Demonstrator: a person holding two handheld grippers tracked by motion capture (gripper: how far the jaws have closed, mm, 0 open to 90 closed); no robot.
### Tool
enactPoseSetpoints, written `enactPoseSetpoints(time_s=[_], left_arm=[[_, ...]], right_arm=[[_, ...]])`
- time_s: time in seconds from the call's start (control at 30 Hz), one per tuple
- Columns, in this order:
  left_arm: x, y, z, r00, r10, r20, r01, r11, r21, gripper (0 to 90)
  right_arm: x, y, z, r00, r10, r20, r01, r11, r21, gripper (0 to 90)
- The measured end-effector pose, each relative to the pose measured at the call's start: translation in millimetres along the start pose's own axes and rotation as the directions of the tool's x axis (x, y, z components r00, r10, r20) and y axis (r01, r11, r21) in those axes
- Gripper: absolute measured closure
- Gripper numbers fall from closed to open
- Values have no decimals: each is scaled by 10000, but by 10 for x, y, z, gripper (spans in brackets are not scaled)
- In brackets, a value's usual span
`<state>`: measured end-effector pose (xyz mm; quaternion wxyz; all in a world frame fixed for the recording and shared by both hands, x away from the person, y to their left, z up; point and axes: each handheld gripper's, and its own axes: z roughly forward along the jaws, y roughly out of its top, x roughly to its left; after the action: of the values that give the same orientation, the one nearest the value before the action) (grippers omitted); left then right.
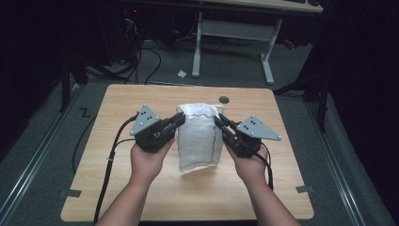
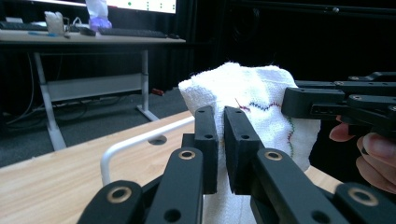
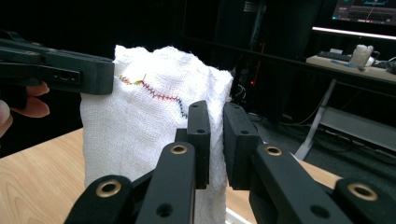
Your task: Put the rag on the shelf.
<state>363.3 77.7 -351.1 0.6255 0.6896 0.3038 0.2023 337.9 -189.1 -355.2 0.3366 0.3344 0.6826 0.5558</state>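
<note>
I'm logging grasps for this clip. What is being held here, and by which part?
The white cloth is held up off the table: the left hand-held gripper pinches its upper left edge, the right hand-held gripper its upper right edge.

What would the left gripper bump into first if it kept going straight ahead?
Probably the right gripper: the left gripper, already shut on the white woven cloth with coloured stitching, points across it toward that side.
</note>
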Motion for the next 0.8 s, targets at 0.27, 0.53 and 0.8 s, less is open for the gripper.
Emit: enactPoseSetpoints(time_s=[0.27, 0.53, 0.8], left_arm=[[71, 137, 62, 9992, 380, -93, -379, 9993, 73, 846], [107, 362, 142, 9964, 837, -140, -838, 9964, -117, 846], [231, 491, 309, 9944, 981, -384, -987, 9950, -138, 848]], right_arm=[[-35, 126, 43, 9998, -174, 81, 175, 9998, -81, 825], [-136, 323, 87, 9994, -225, 277, 234, 9992, -330, 825], [-265, 419, 238, 9992, -86, 385, 100, 9993, -353, 825]])
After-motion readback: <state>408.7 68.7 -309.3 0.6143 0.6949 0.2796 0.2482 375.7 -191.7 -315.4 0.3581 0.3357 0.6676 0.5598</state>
